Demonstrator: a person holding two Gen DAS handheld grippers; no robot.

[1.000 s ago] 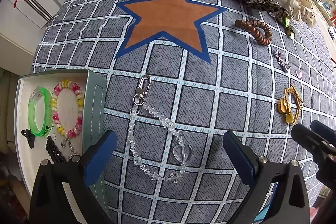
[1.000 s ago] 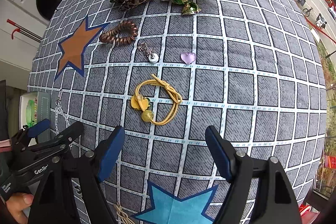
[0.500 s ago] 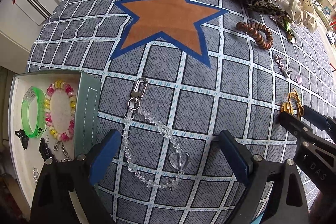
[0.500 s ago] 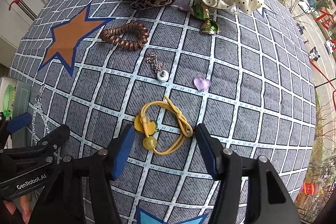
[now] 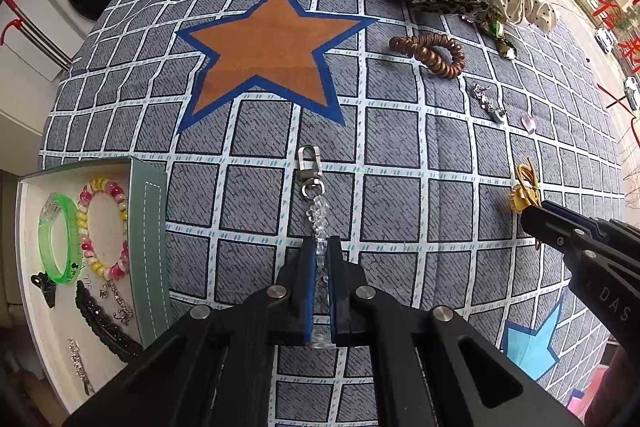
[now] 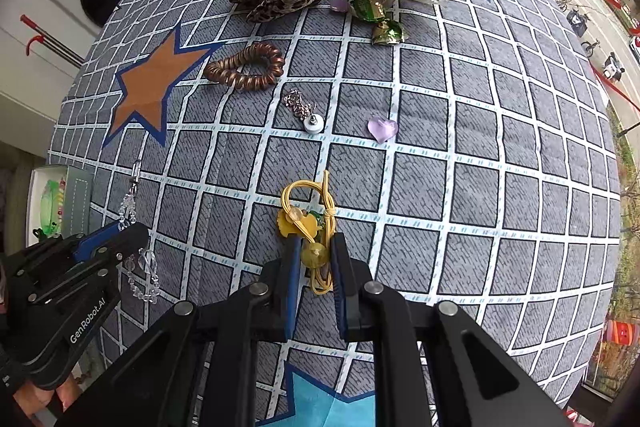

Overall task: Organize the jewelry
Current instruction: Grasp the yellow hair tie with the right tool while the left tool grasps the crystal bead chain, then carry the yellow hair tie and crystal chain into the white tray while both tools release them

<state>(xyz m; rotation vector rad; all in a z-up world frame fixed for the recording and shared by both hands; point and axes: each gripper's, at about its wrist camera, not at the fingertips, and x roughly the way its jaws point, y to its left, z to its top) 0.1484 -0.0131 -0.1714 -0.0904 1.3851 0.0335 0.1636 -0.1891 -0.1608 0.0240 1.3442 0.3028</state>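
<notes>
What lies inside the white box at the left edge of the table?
Inside the box: a green bangle, a pink-and-yellow bead bracelet, a black clip and dark chains. Its near end is cut off, so hidden.

Open cloth (image 5: 400,155) lay between my two tongs. The box's green wall (image 5: 150,247) stood to the left, while a coil hair tie (image 6: 244,67), pendant (image 6: 312,125) and purple heart (image 6: 383,129) dotted the ground ahead.
</notes>
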